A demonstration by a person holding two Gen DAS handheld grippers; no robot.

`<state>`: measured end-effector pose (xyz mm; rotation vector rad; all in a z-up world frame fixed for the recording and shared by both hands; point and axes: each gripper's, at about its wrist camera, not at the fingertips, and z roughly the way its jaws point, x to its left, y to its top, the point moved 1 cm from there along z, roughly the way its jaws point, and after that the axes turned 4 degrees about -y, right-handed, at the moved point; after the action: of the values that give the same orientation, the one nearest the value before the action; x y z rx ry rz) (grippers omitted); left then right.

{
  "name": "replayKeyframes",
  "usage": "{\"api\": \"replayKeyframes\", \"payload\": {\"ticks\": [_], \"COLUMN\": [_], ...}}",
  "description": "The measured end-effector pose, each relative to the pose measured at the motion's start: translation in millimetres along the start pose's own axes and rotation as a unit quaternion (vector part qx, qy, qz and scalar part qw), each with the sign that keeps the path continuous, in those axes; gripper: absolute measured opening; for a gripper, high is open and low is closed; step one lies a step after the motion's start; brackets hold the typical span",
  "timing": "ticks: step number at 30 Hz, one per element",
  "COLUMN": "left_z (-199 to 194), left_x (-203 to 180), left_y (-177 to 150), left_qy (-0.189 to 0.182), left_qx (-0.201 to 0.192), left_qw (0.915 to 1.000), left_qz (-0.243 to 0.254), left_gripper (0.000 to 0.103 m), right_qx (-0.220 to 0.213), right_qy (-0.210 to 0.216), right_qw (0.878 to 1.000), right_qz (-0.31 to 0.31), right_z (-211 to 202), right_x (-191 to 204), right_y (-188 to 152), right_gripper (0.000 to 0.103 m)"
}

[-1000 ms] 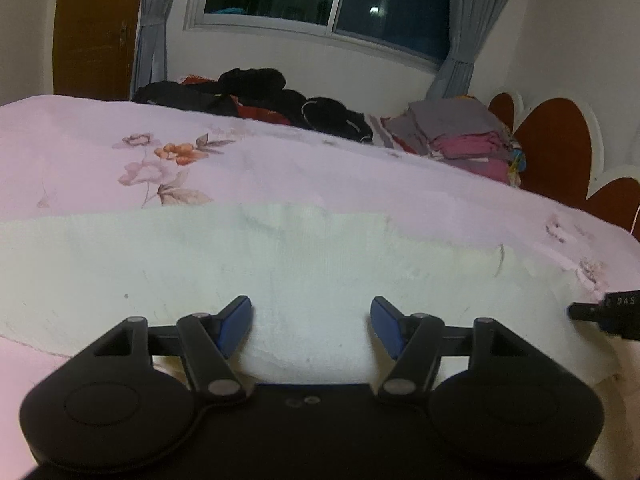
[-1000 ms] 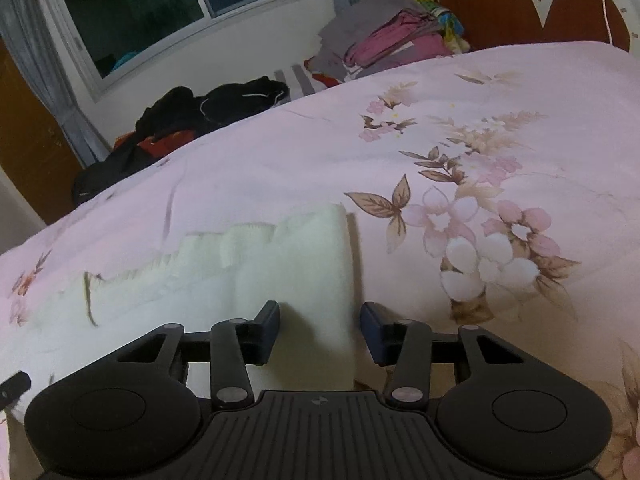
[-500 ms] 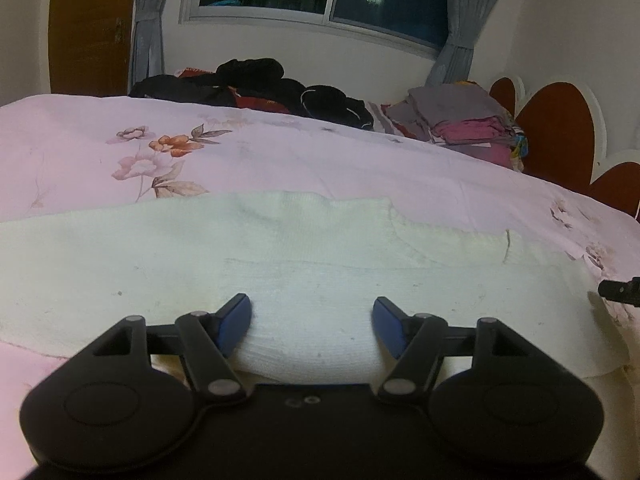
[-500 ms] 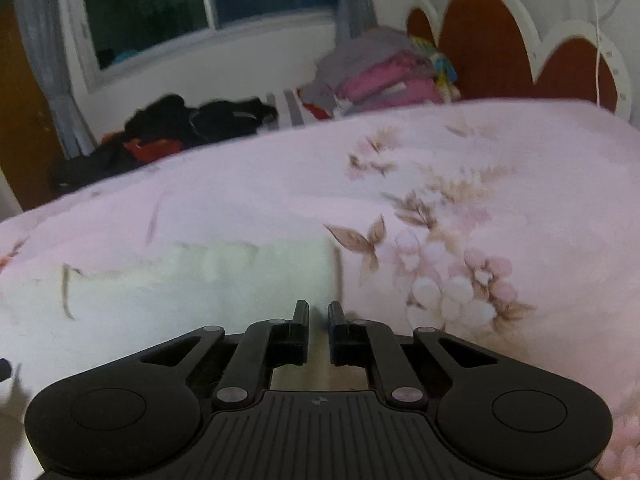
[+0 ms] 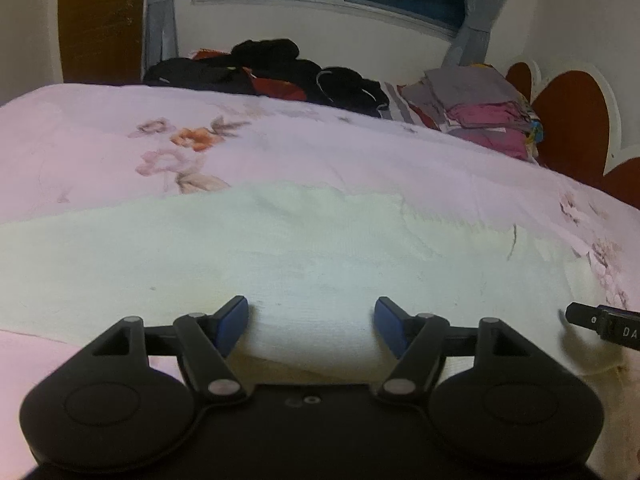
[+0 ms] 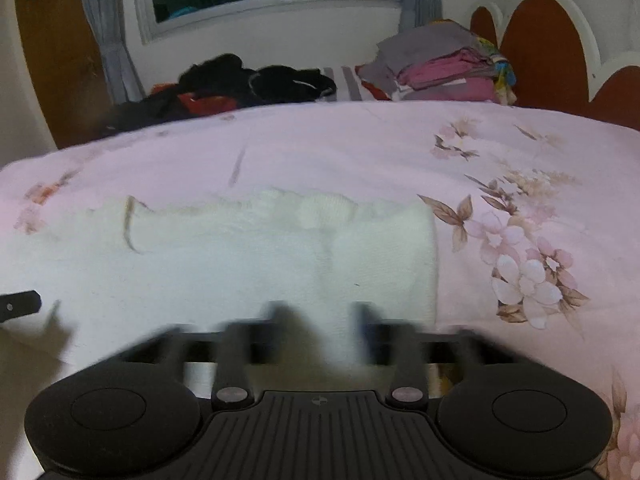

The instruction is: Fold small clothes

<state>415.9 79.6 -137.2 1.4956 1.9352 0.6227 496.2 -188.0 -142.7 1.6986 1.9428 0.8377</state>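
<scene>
A cream knitted garment [image 5: 280, 256] lies spread flat across the pink floral bedspread [image 5: 120, 140]. My left gripper [image 5: 312, 314] hovers open over its near edge, blue pads wide apart with only cloth below them. In the right wrist view the garment [image 6: 240, 264] ends in a straight folded edge on the right. My right gripper [image 6: 324, 316] is blurred and its jaws are opening. A strip of the garment's near edge lies between the fingers, which do not press on it. Each view shows the other gripper's black fingertip at its side edge.
A heap of dark clothes [image 5: 264, 68] lies at the far side of the bed under the window. A stack of folded grey and pink clothes [image 6: 440, 64] sits by the red-brown headboard [image 6: 544, 52]. A wooden door [image 5: 100, 20] stands at the far left.
The right gripper was pinched shut at the garment's near edge half a second ago; its fingers now stand apart and it has shifted sideways. The left gripper has hardly moved.
</scene>
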Motion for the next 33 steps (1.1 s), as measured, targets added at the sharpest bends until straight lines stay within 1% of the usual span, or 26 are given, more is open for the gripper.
{"api": "replayKeyframes", "payload": {"ticks": [2,6,12,16,21,25,27,29,31,33], "left_z": [-11.1,-32.1,-60.7,-77.8,-96.7,-109.6,-113.6,-116.3,-117.0,-115.4], "left_x": [5.1,19.8,52.6,87.5,140.6,189.3,214.3,242.3,267.9,288.2], "left_y": [1.9,3.1,1.4,-4.0,-12.2,-19.0,-22.7,-26.9,-32.3,-37.4], "left_qy": [0.007,0.018,0.034,0.042,0.067,0.091,0.099,0.104,0.107,0.105], "left_qx": [-0.006,-0.016,-0.026,-0.026,-0.025,-0.022,-0.020,-0.021,-0.024,-0.027], "left_qw": [1.0000,0.9997,0.9988,0.9976,0.9932,0.9869,0.9824,0.9749,0.9648,0.9561], "left_qz": [0.000,-0.007,-0.023,-0.049,-0.092,-0.131,-0.157,-0.196,-0.239,-0.272], "left_gripper": [0.069,0.071,0.074,0.074,0.074,0.074,0.074,0.073,0.071,0.067], "right_qx": [-0.009,-0.009,-0.008,-0.011,-0.008,0.001,0.006,0.011,0.012,0.013], "right_qy": [0.006,0.041,0.079,0.097,0.113,0.114,0.118,0.121,0.122,0.122], "right_qw": [1.000,0.999,0.996,0.993,0.991,0.991,0.991,0.990,0.990,0.990], "right_qz": [-0.008,-0.013,-0.040,-0.059,-0.064,-0.068,-0.069,-0.070,-0.072,-0.073], "right_z": [-8.1,-17.7,-29.9,-37.2,-35.6,-24.8,-19.4,-13.9,-9.1,-5.0], "right_x": [9.4,34.5,79.8,106.9,138.3,165.1,178.4,191.1,201.7,209.8], "right_y": [-0.2,-1.7,-6.3,-6.2,-3.7,-4.1,-5.7,-6.7,-6.8,-6.6], "right_gripper": [0.060,0.060,0.060,0.060,0.060,0.060,0.060,0.060,0.060,0.060]}}
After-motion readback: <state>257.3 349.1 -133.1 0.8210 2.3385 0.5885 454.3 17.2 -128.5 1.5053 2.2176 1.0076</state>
